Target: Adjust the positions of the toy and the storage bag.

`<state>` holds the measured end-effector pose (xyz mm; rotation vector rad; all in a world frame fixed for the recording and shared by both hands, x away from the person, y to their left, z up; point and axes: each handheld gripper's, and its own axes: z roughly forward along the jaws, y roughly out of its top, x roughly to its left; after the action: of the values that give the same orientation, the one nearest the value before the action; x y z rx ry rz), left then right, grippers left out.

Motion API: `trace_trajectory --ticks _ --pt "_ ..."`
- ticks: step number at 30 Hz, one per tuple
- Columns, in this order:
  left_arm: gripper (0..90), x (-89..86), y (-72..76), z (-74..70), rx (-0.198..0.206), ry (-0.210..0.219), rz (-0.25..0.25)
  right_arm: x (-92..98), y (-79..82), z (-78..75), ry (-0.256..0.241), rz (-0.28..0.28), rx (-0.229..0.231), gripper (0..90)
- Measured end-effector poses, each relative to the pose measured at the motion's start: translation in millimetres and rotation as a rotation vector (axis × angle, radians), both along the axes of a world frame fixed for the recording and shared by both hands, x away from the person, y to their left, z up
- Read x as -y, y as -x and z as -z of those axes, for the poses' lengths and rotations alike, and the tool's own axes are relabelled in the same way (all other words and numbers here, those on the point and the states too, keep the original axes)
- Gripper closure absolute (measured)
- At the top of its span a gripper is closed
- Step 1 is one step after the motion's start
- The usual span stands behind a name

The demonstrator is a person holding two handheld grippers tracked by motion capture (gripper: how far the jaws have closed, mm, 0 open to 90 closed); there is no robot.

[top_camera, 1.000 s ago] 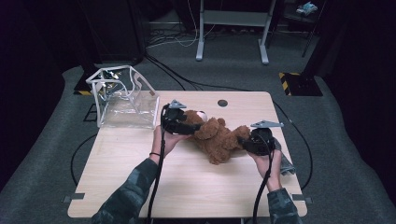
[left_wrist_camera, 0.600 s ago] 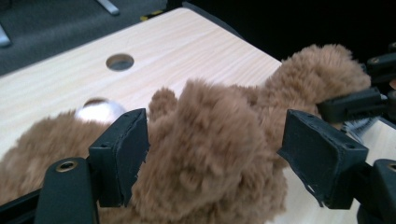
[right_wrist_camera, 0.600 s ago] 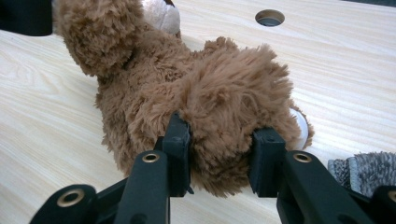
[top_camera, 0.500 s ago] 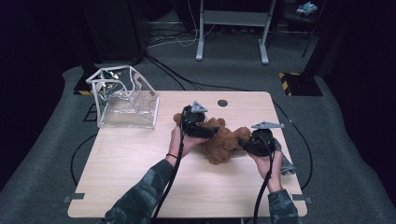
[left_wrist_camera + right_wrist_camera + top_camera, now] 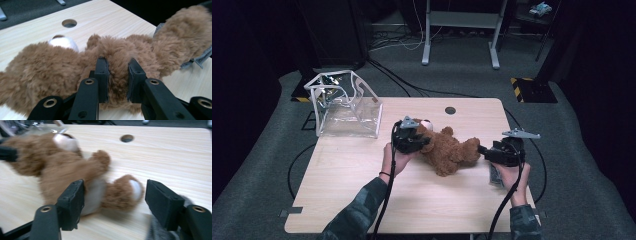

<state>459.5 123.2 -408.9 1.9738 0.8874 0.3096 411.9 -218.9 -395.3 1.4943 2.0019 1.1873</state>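
A brown teddy bear (image 5: 447, 150) lies on its side in the middle of the wooden table (image 5: 362, 200). My left gripper (image 5: 423, 142) is at the bear's head end. In the left gripper view this left gripper (image 5: 118, 67) is shut on a fold of the bear's (image 5: 50, 65) fur. My right gripper (image 5: 484, 149) is at the bear's leg end. In the right gripper view this right gripper (image 5: 115, 187) stands wide open, with a foot of the bear (image 5: 62, 162) between its jaws and not pinched.
A clear box with a white frame (image 5: 344, 105) stands at the table's back left corner. A grey cloth (image 5: 494, 175) lies under the right hand, near the right edge. A round cable hole (image 5: 450, 110) is behind the bear.
My left gripper swung right over the bear's head, then settled a little lower and to the left. The right gripper drew slightly to the right. The bear has barely shifted.
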Motion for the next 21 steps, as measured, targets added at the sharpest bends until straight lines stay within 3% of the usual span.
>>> trace_trajectory --ticks 7,17,21 --pt "74.5 -22.7 14.8 18.1 -0.031 0.028 -0.032 8.1 -11.2 11.5 0.014 0.025 -0.050 25.0" --pt "72.5 -44.8 33.0 39.5 -0.051 0.052 -0.064 -20.7 -37.6 43.8 0.060 -0.057 -0.144 20.6" --pt "72.9 -50.7 35.7 46.7 -0.063 0.049 -0.079 -27.6 -58.6 53.4 0.066 -0.040 -0.213 20.6"
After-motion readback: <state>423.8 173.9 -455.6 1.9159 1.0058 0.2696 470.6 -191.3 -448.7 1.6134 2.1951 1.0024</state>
